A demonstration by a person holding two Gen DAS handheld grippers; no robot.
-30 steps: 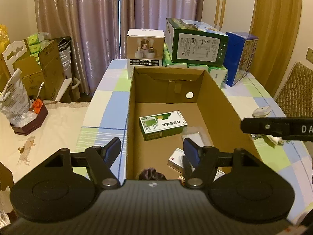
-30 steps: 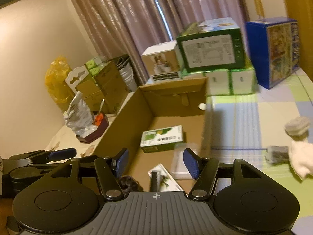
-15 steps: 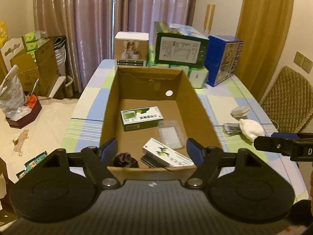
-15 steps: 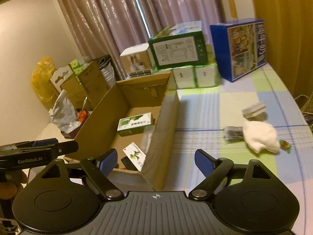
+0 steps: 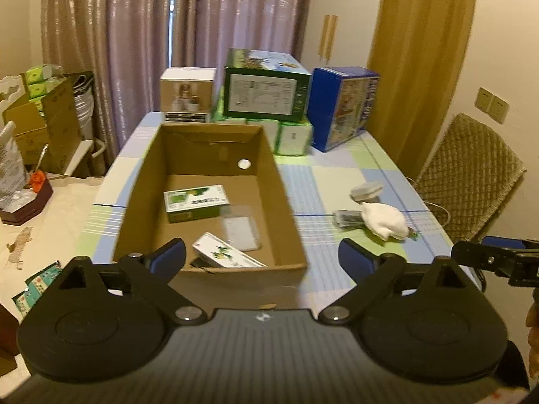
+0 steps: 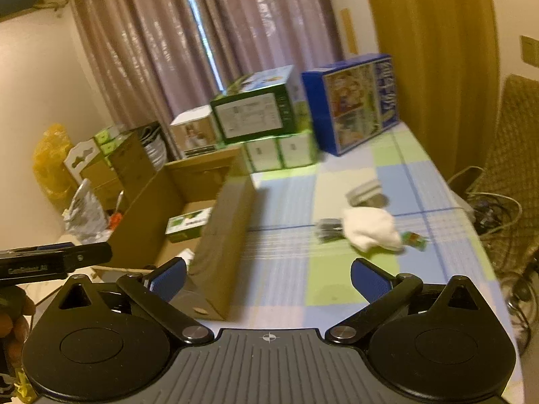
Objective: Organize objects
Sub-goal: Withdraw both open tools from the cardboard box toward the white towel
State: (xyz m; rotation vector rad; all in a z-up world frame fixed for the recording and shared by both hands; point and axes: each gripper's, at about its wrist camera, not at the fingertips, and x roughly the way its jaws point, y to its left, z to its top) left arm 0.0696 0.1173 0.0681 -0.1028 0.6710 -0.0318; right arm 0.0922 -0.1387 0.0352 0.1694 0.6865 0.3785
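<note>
A person is holding two grippers over a checked tablecloth (image 5: 337, 181), both with jaws spread wide and carrying nothing. The left gripper (image 5: 262, 259) is hanging just short of the near wall of an open cardboard box (image 5: 289, 222), in which a green-and-white carton (image 5: 197, 202), a clear packet (image 5: 241, 230) and a second small carton (image 5: 227, 254) are already lying. The right gripper (image 6: 267, 277) is hovering over bare cloth beside the box's right wall.

What is left to sort is sitting well apart from the box, out on the cloth to its right: a white bundle (image 6: 370, 229) (cloth or tissue, too soft-edged to tell), a dark striped packet (image 6: 330, 230) touching its left side, a grey block (image 6: 365, 193) just behind it, and a small green scrap (image 6: 414, 239) at its right end. In the right wrist view this cluster is lying ahead and slightly right of the open jaws, the bundle's long axis running roughly across the line of approach. The right gripper is judged the nearer tool; the left would be reaching across the box corner. A straight advance would seem to bring the fingers (image 6: 372, 282) astride the bundle's narrow width.
</note>
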